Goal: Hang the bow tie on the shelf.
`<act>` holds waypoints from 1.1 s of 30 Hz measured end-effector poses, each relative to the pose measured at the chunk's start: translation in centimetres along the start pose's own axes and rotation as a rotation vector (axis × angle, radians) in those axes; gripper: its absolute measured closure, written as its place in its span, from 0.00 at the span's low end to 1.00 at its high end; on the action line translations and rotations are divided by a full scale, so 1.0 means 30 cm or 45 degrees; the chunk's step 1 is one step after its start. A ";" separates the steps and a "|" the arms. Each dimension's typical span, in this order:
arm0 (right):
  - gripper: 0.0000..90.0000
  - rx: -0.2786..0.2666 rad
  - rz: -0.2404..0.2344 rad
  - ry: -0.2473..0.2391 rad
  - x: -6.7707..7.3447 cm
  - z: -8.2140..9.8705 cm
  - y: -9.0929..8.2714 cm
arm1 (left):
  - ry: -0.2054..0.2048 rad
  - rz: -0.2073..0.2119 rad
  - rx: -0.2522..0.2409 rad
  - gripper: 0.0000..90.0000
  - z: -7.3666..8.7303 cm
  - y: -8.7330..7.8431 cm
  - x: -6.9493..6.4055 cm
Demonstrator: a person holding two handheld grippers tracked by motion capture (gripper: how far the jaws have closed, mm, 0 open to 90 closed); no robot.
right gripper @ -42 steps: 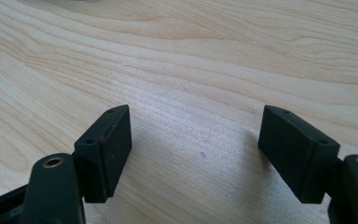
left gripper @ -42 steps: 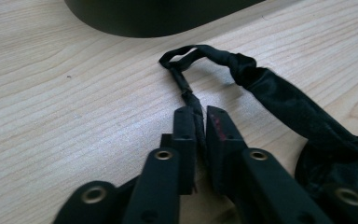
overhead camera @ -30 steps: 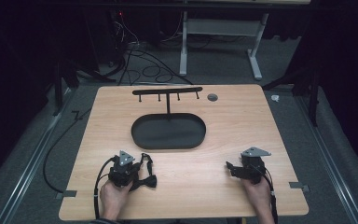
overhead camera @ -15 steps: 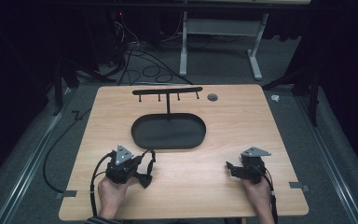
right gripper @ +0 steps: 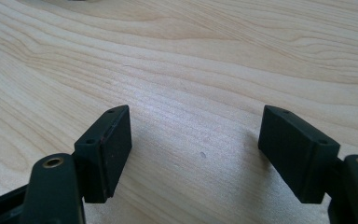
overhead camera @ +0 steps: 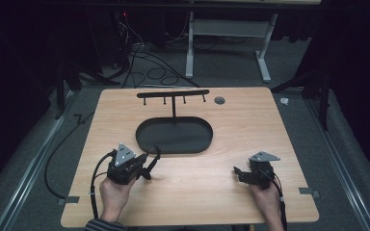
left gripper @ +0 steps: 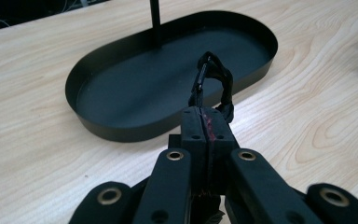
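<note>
High view first: we see the pale wooden counter with its light grain, and toward its middle the black oval metal tray, from whose far side a thin black post rises to a black crossbar rack with small hooks. A small grey round disc lies on the counter just right of that crossbar. Near the front edge, our left gripper is held off the counter just in front of the tray's near rim, pointing toward it, and our right gripper sits well apart to the right, low over bare wood. In the left gripper view the fingers are clenched tight, pad against pad, pinching the lower end of a small black cord loop with a metal clip; the loop stands up above the fingertips, in front of the tray's near wall and hanging clear of the counter. In the right gripper view the fingers stand wide apart, released, with bare wood grain between them and nothing held.
</note>
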State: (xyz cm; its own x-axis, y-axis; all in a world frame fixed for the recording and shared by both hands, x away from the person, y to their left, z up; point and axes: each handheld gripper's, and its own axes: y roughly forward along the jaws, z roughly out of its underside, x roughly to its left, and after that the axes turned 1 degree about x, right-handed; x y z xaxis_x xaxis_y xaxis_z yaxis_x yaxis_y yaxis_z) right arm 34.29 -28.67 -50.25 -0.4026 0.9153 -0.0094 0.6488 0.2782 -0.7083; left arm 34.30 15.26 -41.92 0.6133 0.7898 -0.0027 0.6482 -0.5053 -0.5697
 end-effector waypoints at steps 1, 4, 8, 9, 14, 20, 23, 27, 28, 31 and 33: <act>0.30 -0.001 -0.001 -0.003 -0.001 0.000 0.000 | 0.007 0.006 -0.001 0.99 -0.012 -0.001 0.003; 0.30 -0.001 -0.001 -0.004 -0.001 0.000 0.000 | 0.004 0.021 -0.006 0.99 -0.028 0.002 0.009; 0.30 -0.001 -0.002 -0.003 -0.001 0.000 0.000 | 0.023 0.028 -0.007 0.99 -0.054 0.007 0.013; 0.30 0.000 -0.002 -0.002 -0.001 0.000 0.000 | 0.031 0.029 -0.006 0.99 -0.061 0.007 0.014; 0.30 -0.001 -0.002 -0.004 -0.001 0.000 0.000 | 0.039 0.037 -0.016 0.99 -0.086 0.004 0.022; 0.30 0.000 -0.002 -0.002 -0.001 0.000 0.000 | 0.001 0.082 -0.061 0.99 -0.120 -0.009 0.038; 0.30 0.001 -0.003 -0.002 -0.001 0.000 0.000 | -0.012 0.091 -0.079 0.99 -0.137 -0.012 0.045; 0.30 0.001 -0.004 -0.001 -0.001 0.000 0.000 | -0.023 0.090 -0.078 0.99 -0.148 -0.014 0.057; 0.30 0.000 -0.003 -0.003 -0.002 0.000 0.000 | -0.024 0.089 -0.079 0.99 -0.150 -0.014 0.059; 0.30 -0.001 -0.003 -0.004 -0.002 0.000 0.000 | -0.025 0.086 -0.088 0.99 -0.160 -0.019 0.066; 0.30 -0.001 -0.003 -0.004 -0.001 0.000 0.000 | -0.022 0.081 -0.091 0.99 -0.168 -0.022 0.070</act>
State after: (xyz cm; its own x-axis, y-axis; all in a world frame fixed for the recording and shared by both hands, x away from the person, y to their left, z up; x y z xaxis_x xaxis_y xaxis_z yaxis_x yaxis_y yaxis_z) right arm 34.29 -28.72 -50.26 -0.4058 0.9139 -0.0099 0.6486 0.2804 -0.7077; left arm 37.44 15.50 -37.39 0.6467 0.7610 -0.0515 0.6392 -0.5775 -0.5078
